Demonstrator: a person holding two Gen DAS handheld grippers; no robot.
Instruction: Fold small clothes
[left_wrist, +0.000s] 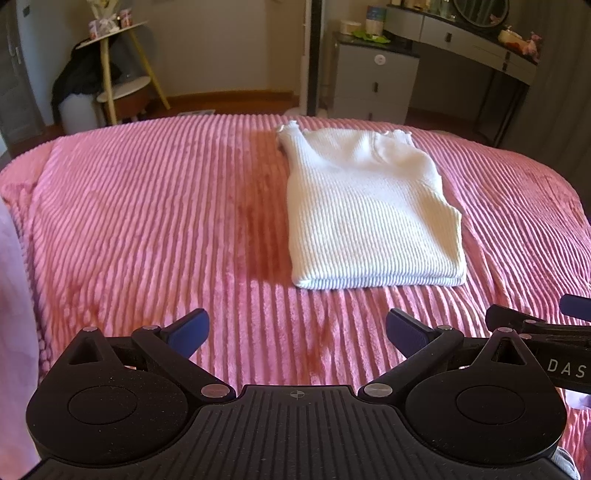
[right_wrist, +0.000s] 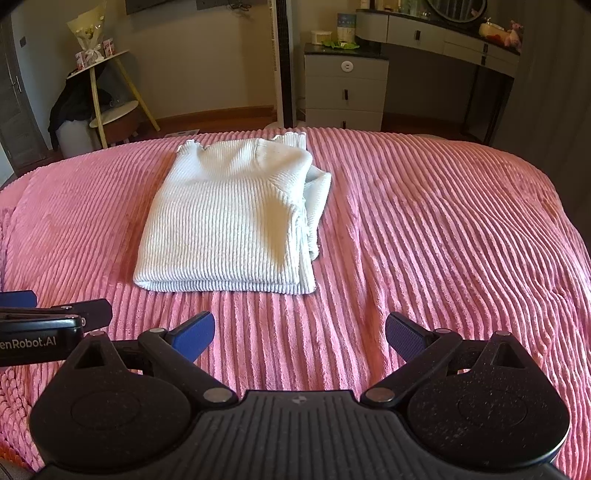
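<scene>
Pink ribbed bedspread carries a folded white knit top; left gripper and right gripper hover near, both spread wide, holding nothing.

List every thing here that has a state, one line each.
white knit top: folded, lying flat on the blanket, not held
pink blanket: spread over the bed
left claw: open, empty, short of the top
right claw: open, empty, short of the top
grey drawers: all shut
</scene>
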